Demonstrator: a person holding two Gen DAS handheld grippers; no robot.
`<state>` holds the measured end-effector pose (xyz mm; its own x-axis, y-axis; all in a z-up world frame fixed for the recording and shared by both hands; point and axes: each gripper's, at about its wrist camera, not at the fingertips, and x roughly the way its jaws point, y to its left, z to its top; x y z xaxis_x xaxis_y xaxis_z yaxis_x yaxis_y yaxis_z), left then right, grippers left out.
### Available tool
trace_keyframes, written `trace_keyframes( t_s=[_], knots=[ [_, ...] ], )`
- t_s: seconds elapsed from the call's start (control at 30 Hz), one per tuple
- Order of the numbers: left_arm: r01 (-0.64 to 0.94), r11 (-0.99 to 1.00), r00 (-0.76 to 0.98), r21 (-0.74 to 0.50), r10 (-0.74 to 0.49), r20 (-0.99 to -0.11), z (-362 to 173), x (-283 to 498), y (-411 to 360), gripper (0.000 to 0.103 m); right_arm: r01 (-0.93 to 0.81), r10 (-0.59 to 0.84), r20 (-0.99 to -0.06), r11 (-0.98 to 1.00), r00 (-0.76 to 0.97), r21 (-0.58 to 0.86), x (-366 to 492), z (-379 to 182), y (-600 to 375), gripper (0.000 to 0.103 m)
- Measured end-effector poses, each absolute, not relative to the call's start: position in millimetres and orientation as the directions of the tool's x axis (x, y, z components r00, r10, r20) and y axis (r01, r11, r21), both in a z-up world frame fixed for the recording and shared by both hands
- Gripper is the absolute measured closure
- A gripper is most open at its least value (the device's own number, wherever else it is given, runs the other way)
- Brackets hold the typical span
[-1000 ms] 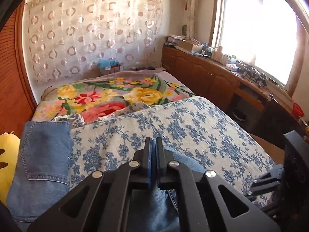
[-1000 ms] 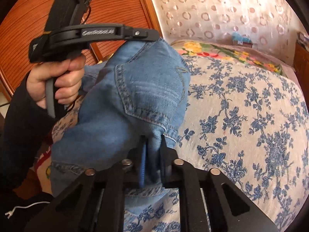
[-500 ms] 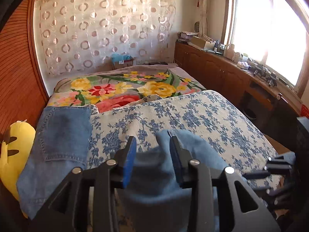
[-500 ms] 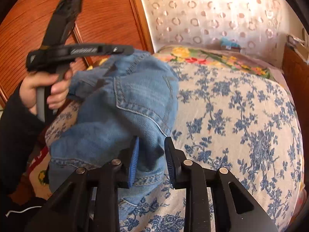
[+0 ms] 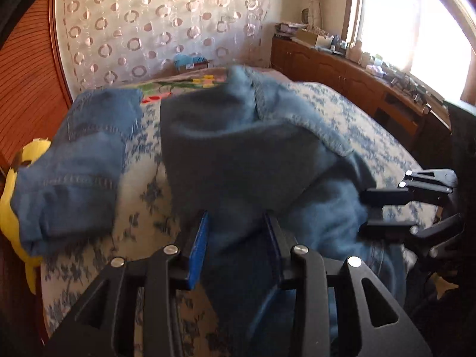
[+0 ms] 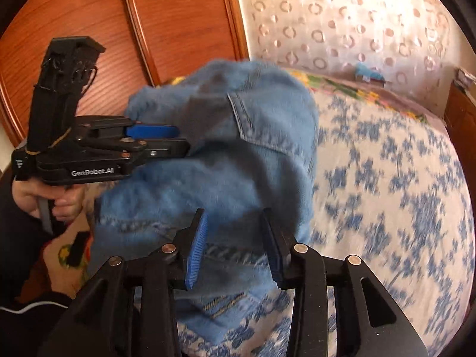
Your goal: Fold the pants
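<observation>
— What does the bedroom look like?
— Sunlight floods through a large window point(image 5: 416, 20) over a wooden cabinet run point(image 5: 342, 74) crowded with small items.
— And behind the bed point(image 6: 386, 178)?
— A sheer curtain point(image 5: 163, 23) patterned with rings covers the far wall; reddish wood panelling point(image 6: 104, 23) stands beside it.

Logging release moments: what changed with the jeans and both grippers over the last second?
Both grippers let go: left gripper now open, right gripper jaws opening, pads clear of the jeans, which bunched up on the bed. The folded jeans stayed put.
</observation>
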<state>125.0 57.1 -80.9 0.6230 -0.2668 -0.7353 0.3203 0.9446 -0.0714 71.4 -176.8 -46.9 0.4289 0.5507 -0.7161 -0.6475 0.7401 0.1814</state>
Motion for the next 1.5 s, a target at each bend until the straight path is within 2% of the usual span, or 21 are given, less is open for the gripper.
trace_keyframes(
  t_s=[0.13, 0.3, 0.43, 0.57, 0.87, 1.1, 1.2, 1.23, 1.3, 1.4, 1.5],
  knots=[
    [0.294, 0.953, 0.623, -0.073, -0.249, -0.742, -96, 108, 63, 0.067, -0.640, 0.541, -0.717, 0.748, 0.439, 0.172, 58, -54, -182, 0.066],
    [0.272, 0.956, 0.663, -0.107, -0.266, -0.700, -84, 85, 67, 0.067, -0.639, 0.518, -0.719, 0.758, 0.463, 0.135, 49, -52, -183, 0.066],
    [0.307, 0.942, 0.684, -0.132, -0.316, -0.658, -72, 68, 60, 0.067, -0.623, 0.532, -0.694, 0.767, 0.485, 0.153, 48, -40, -192, 0.067],
    [0.349, 0.929, 0.652, -0.122, -0.335, -0.680, -81, 60, 44, 0.068, -0.622, 0.534, -0.673, 0.771, 0.512, 0.138, 54, -26, -197, 0.067],
    [0.317, 0.933, 0.654, -0.174, -0.347, -0.672, -101, 60, 54, 0.067, -0.699, 0.557, -0.639, 0.714, 0.530, 0.042, 141, -1, -163, 0.051],
    [0.308, 0.933, 0.668, -0.188, -0.353, -0.655, -103, 58, 53, 0.066, -0.748, 0.570, -0.697, 0.660, 0.435, 0.073, 208, -13, -129, 0.041],
    [0.309, 0.932, 0.669, -0.189, -0.354, -0.654, -105, 57, 53, 0.066, -0.754, 0.568, -0.729, 0.648, 0.382, 0.110, 223, -22, -125, 0.041],
    [0.310, 0.932, 0.668, -0.188, -0.354, -0.654, -105, 57, 53, 0.066, -0.748, 0.562, -0.742, 0.652, 0.365, 0.126, 227, -26, -125, 0.041],
    [0.310, 0.933, 0.671, -0.183, -0.351, -0.653, -106, 57, 53, 0.066, -0.732, 0.540, -0.778, 0.663, 0.321, 0.158, 238, -35, -125, 0.061],
    [0.311, 0.936, 0.680, -0.167, -0.342, -0.649, -107, 55, 51, 0.066, -0.713, 0.515, -0.796, 0.683, 0.318, 0.157, 244, -42, -128, 0.077],
    [0.308, 0.935, 0.683, -0.176, -0.346, -0.644, -108, 55, 52, 0.066, -0.691, 0.472, -0.814, 0.711, 0.338, 0.126, 245, -51, -125, 0.079]
  ],
)
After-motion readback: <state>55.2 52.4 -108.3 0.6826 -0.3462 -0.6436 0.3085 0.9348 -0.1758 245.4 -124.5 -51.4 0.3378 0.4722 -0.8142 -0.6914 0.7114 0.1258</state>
